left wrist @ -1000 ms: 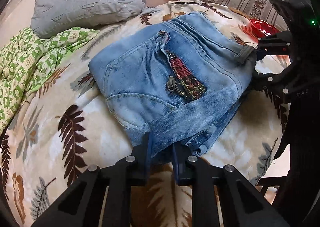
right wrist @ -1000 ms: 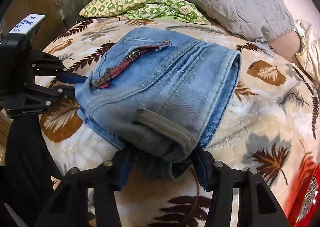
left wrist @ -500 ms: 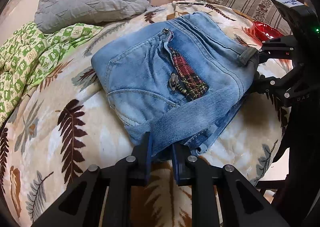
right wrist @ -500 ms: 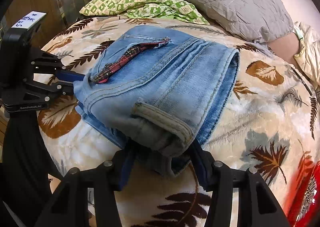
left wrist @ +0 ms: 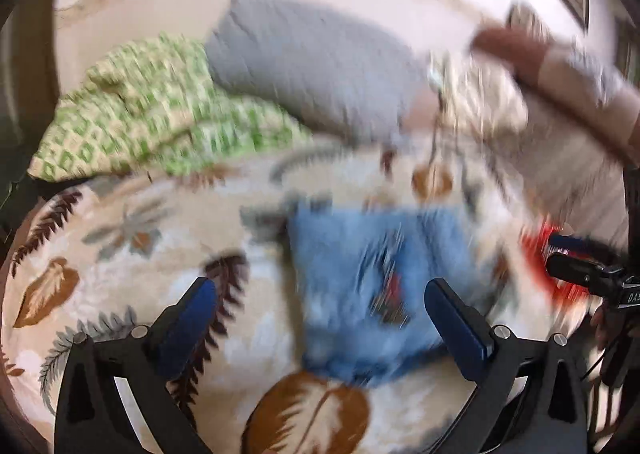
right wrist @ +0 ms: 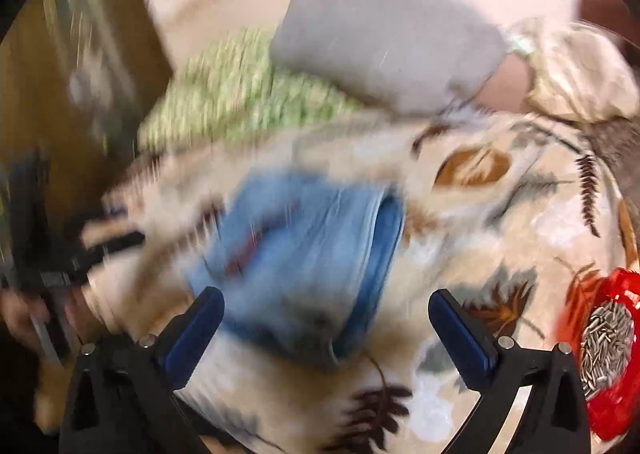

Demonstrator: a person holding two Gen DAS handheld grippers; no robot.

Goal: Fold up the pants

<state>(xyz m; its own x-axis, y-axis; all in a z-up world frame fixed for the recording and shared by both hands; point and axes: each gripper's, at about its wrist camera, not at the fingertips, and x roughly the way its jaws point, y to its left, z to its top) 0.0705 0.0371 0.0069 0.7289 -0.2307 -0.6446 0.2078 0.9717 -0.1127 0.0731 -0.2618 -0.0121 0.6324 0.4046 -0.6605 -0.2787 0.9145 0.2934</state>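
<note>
The folded blue jeans [left wrist: 372, 286] lie as a compact bundle on the leaf-print blanket [left wrist: 132, 254], blurred by motion in both views. My left gripper [left wrist: 320, 294] hangs above them with its jaws opening wide, and nothing is pinched between the blue pads [left wrist: 196, 306]. In the right wrist view the jeans [right wrist: 304, 254] lie below and beyond my right gripper [right wrist: 326, 308], whose jaws are also opening wide and hold nothing. The right gripper [left wrist: 580, 274] shows at the right edge of the left wrist view. The left gripper [right wrist: 80, 258] shows as a dark blur at the left of the right wrist view.
A grey pillow [left wrist: 320, 74] and a green patterned cloth [left wrist: 160, 122] lie at the far side of the bed. A cream garment [left wrist: 480, 94] sits at the back right. A red dish [right wrist: 604, 346] of seeds rests on the blanket to the right.
Both grippers have let go of the jeans, opened wide and risen above the bed. The jeans now lie free on the blanket and look smaller and lower in both views.
</note>
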